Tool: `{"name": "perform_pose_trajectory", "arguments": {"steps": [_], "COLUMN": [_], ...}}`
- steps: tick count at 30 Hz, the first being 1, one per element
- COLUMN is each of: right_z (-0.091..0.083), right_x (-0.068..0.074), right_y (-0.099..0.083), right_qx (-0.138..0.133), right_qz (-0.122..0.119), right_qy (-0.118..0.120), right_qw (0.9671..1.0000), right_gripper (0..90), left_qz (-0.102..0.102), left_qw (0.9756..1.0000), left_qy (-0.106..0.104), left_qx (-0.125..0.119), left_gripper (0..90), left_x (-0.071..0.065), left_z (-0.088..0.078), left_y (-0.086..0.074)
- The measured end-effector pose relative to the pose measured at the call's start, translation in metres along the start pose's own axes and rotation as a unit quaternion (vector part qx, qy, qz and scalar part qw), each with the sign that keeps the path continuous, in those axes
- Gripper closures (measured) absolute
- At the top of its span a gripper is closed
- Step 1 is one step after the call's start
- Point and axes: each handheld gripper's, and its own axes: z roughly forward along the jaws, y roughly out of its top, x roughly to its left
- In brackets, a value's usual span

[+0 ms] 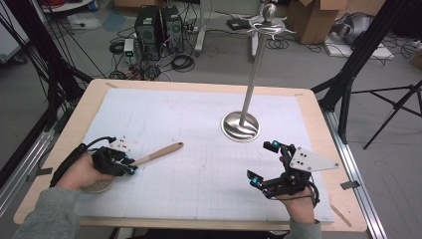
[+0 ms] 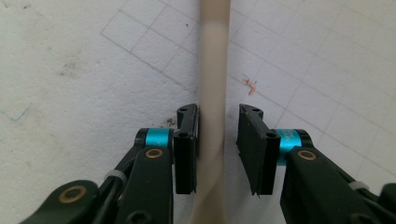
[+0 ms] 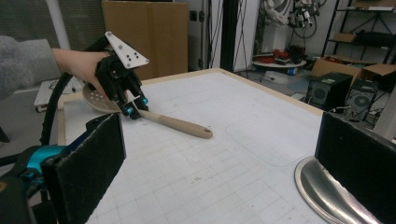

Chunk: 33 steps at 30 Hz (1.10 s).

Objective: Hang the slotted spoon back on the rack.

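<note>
Two stages of work stand ahead of me, by my reading: lift, then hang. Table (image 1: 308,107) carries a white gridded mat (image 1: 199,119); tall steel stand (image 1: 251,79) rises at about 1 o'clock from mat centre, its hooks bare. Slotted wooden spoon (image 1: 158,153) lies flat at 8 o'clock, handle pointing toward centre, bowl under my left hand. Left gripper (image 1: 130,167) straddles the handle near the bowl: one pad touches the wood, the other stands just off, so no firm clamp yet. Right gripper (image 1: 263,162) waits at 4 o'clock, jaws spread wide, holding nothing. Nothing lifted so far; I judge the pickup barely begun.
</note>
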Motion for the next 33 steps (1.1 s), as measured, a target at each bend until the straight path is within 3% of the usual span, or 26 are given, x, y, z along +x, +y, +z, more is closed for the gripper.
{"name": "perform_pose_trajectory", "arguments": {"steps": [10,14,18,22,23,24,33], "right_z": [0.002,0.002,0.001,0.002,0.002,0.002,0.000], "right_x": [0.001,0.001,0.001,0.000,0.000,0.000,0.000], "right_y": [0.001,0.001,0.001,0.000,0.000,0.000,0.000], "right_qx": [0.001,0.002,0.004,0.004,0.004,0.003,0.002], "right_qz": [-0.007,-0.004,-0.002,-0.003,-0.004,-0.005,-0.003], "right_qy": [0.004,0.004,0.004,0.004,0.004,0.003,0.004], "right_qw": [1.0000,1.0000,1.0000,1.0000,1.0000,1.0000,1.0000], "right_gripper": [0.7,0.7,0.7,0.7,0.7,0.7,0.7], "left_qz": [-0.007,0.006,0.006,-0.003,-0.018,-0.020,-0.023], "left_qw": [1.0000,1.0000,0.9999,0.9999,0.9998,0.9998,0.9994], "left_qy": [0.002,0.006,0.011,0.012,0.005,0.008,0.005], "left_qx": [0.004,0.004,0.006,0.002,0.003,0.004,-0.027], "left_gripper": [75.9,76.9,77.5,77.5,77.5,77.6,77.6], "left_x": [-0.001,-0.003,-0.005,-0.005,-0.004,-0.004,-0.006], "left_z": [0.001,0.001,0.001,0.001,0.001,0.000,-0.010], "left_y": [0.003,0.003,0.004,0.004,0.004,0.004,0.009]}}
